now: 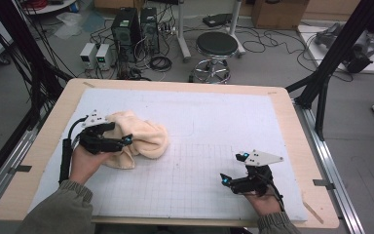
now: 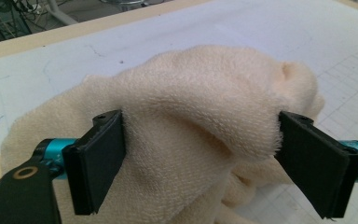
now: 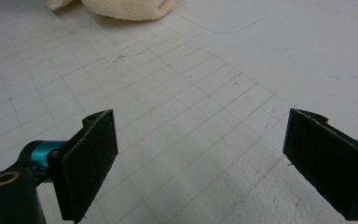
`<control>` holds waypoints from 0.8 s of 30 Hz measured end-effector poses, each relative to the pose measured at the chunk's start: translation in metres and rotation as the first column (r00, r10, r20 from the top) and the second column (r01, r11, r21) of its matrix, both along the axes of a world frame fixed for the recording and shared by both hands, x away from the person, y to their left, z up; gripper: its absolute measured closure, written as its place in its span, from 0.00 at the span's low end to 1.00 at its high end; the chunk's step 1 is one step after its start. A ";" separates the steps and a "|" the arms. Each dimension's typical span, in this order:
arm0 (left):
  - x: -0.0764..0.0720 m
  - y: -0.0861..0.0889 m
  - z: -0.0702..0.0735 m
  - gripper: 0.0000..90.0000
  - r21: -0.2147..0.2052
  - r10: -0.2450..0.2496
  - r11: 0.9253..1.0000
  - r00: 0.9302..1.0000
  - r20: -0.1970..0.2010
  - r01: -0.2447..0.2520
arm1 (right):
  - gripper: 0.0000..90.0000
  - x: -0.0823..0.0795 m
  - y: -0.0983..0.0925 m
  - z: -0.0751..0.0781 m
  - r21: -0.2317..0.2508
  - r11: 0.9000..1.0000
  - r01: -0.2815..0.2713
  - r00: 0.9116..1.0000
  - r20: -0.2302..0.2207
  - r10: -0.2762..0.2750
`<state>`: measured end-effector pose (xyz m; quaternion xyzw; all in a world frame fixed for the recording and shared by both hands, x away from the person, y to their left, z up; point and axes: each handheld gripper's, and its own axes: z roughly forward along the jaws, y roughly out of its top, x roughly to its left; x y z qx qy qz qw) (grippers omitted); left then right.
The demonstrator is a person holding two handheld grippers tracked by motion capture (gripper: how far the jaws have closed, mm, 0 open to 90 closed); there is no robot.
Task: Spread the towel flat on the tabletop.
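Note:
A cream terry towel [image 1: 146, 136] lies bunched on the left part of the white grid mat [image 1: 214, 122]. My left gripper [image 1: 119, 133] is at the towel's near-left side. In the left gripper view its jaws stand wide, and a thick fold of the towel [image 2: 200, 93] fills the gap and brushes both pads [image 2: 100, 158] without being squeezed. My right gripper [image 1: 230, 167] rests low over the mat at the near right, open, with bare grid between its pads [image 3: 91, 158]. The right gripper view has the towel's edge [image 3: 126, 7] far off at the top.
The mat covers a wooden table [image 1: 292, 126] with a bare rim all round. Beyond the far edge stand a round stool [image 1: 216, 46], two computer towers [image 1: 126, 29] and loose cables on the floor. Black frame posts [image 1: 338, 44] rise at the right and left.

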<state>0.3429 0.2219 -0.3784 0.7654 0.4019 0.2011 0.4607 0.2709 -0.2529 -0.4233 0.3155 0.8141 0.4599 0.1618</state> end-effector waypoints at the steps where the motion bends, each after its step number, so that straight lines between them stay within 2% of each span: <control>1: 0.002 -0.001 -0.002 0.20 0.009 -0.004 1.000 1.000 -0.003 0.004 | 0.10 0.000 0.000 0.000 0.000 1.000 -0.001 1.000 0.000 0.001; 2: 0.004 -0.003 -0.004 0.21 0.020 -0.015 1.000 1.000 -0.009 0.015 | 0.10 0.000 0.000 0.000 0.001 1.000 -0.001 1.000 0.000 0.001; 3: 0.008 -0.005 -0.007 0.22 0.054 -0.027 0.998 0.999 -0.021 0.028 | 0.10 0.000 0.000 0.000 -0.001 1.000 -0.002 1.000 0.001 0.002; 5: 0.010 -0.006 -0.009 0.24 0.064 -0.035 0.997 0.999 -0.031 0.037 | 0.10 0.000 0.001 0.000 -0.002 1.000 -0.005 1.000 -0.009 0.005; 6: 0.016 -0.009 -0.013 0.24 0.101 -0.044 0.994 0.998 -0.049 0.049 | 0.10 0.001 0.001 -0.001 -0.002 1.000 -0.009 1.000 -0.002 0.009; 10: 0.022 -0.012 -0.015 0.32 0.126 -0.045 0.991 0.998 -0.050 0.051 | 0.10 0.002 0.003 -0.001 -0.007 1.000 -0.015 1.000 -0.010 0.015; 11: 0.025 -0.014 -0.017 0.36 0.148 -0.041 0.988 0.998 -0.043 0.047 | 0.10 0.002 0.003 -0.001 -0.006 1.000 -0.017 1.000 -0.014 0.016; 13: 0.026 -0.015 -0.019 0.39 0.155 -0.036 0.987 0.999 -0.041 0.042 | 0.10 0.002 0.003 -0.002 -0.005 1.000 -0.020 1.000 -0.008 0.020; 14: 0.028 -0.017 -0.022 0.45 0.170 -0.030 0.985 0.999 -0.036 0.036 | 0.10 0.002 0.004 -0.002 -0.002 1.000 -0.016 1.000 -0.018 0.016; 17: 0.028 -0.019 -0.023 0.54 0.185 -0.029 0.982 0.999 -0.027 0.033 | 0.10 0.002 0.003 -0.001 -0.005 1.000 -0.020 1.000 -0.010 0.020; 18: 0.028 -0.019 -0.023 0.54 0.188 -0.028 0.982 0.999 -0.024 0.032 | 0.10 0.002 0.003 -0.001 -0.005 1.000 -0.020 1.000 -0.010 0.020; 19: 0.028 -0.019 -0.023 0.60 0.194 -0.028 0.981 0.999 -0.021 0.032 | 0.10 0.003 0.003 -0.002 -0.005 1.000 -0.026 1.000 -0.005 0.026; 20: 0.028 -0.019 -0.023 0.60 0.192 -0.030 0.981 0.999 -0.022 0.034 | 0.10 0.003 0.003 -0.002 -0.005 1.000 -0.026 1.000 -0.005 0.026; 21: 0.027 -0.019 -0.023 0.65 0.189 -0.030 0.981 0.999 -0.023 0.034 | 0.10 0.003 0.003 -0.002 -0.004 1.000 -0.026 1.000 -0.008 0.026; 24: 0.026 -0.017 -0.021 0.71 0.182 -0.033 0.983 0.999 -0.026 0.037 | 0.10 0.002 0.003 -0.001 -0.002 1.000 -0.027 1.000 -0.005 0.027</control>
